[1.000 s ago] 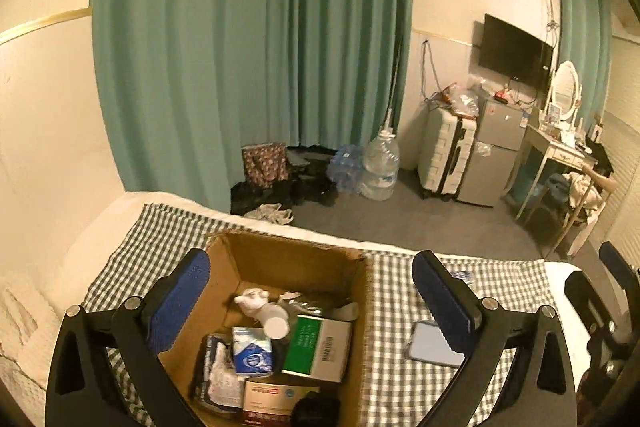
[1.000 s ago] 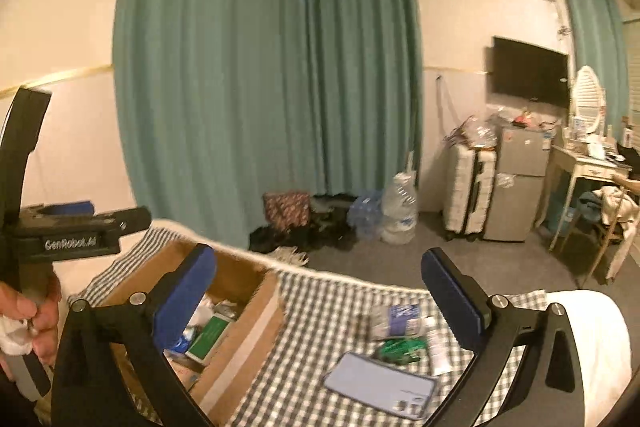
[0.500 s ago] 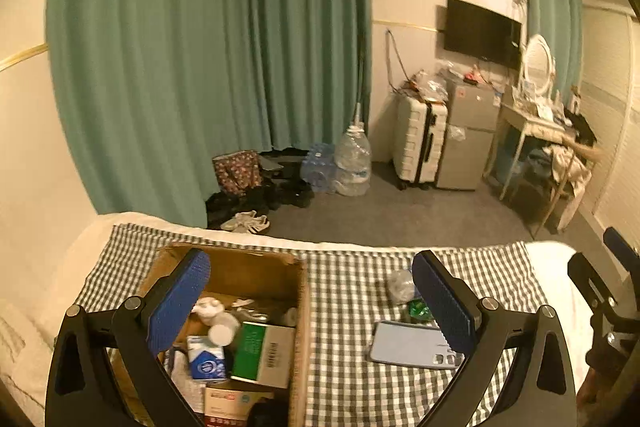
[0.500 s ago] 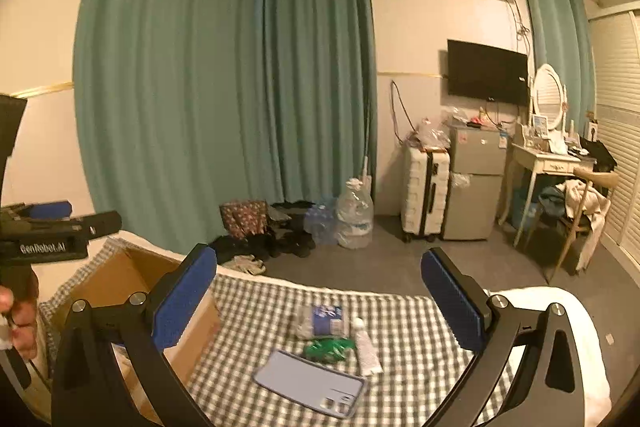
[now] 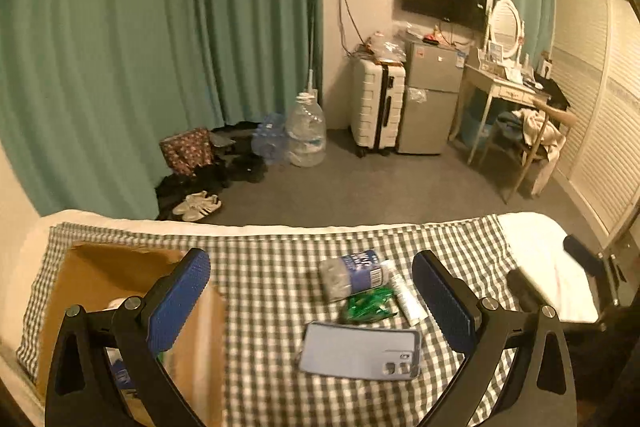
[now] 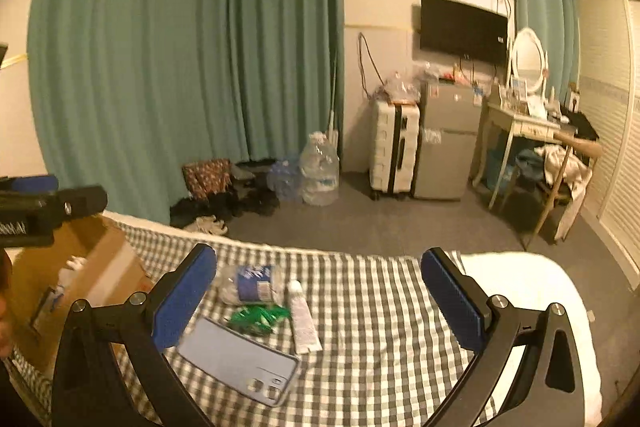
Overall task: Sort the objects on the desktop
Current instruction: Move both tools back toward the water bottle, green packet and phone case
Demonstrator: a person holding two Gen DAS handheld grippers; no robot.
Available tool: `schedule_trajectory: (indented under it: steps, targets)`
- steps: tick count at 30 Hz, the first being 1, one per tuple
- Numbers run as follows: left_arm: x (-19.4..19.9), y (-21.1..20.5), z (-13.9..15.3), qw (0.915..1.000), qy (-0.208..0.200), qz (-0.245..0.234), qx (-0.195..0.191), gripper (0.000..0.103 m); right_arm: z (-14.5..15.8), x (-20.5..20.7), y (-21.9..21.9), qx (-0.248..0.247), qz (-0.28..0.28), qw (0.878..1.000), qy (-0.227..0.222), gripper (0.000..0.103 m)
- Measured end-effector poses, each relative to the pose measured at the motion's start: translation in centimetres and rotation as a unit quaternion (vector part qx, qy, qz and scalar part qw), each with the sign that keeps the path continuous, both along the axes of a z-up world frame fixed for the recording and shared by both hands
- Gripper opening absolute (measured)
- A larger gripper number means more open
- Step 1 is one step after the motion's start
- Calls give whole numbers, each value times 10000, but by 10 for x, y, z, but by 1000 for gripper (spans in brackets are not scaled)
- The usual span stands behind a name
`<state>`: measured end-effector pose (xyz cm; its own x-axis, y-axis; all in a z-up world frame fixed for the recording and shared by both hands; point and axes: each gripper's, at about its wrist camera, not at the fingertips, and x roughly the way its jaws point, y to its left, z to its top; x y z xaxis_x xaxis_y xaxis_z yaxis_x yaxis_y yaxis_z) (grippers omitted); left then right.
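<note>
- Cardboard box (image 5: 120,279) at the left of the checked cloth (image 5: 272,267) already holds several items, so you have part of the sorting done.
- Four things are left on the cloth, close together: phone (image 5: 360,351), green packet (image 5: 366,305), tube (image 5: 406,293) and clear pack (image 5: 352,273).
- Your left gripper (image 5: 311,303) has its jaws wide open and empty, above the phone.
- Your right gripper (image 6: 318,301) is also wide open, holding nothing.

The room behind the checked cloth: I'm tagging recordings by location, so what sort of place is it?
Most likely a lived-in bedroom or studio: a vanity desk with mirror, a suitcase beside a small fridge, and a wall TV.
</note>
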<state>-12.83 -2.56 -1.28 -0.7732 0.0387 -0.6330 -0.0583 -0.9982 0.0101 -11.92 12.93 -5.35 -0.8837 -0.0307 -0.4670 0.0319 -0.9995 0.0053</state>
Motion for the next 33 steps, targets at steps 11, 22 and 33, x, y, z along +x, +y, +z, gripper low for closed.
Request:
schedule_trajectory:
  steps: [11, 22, 33]
  targets:
    - [-65, 20, -69, 9971, -758, -10, 30, 103, -62, -60, 14, 239, 264, 9952, -915, 103]
    - [-125, 44, -138, 9886, -1492, -128, 167, 103, -134, -102, 7, 395, 516, 9822, -1763, 103]
    - [-170, 69, -206, 9779, -2071, -60, -296, 103, -191, -124, 2, 297, 1111, 9699, -2148, 74]
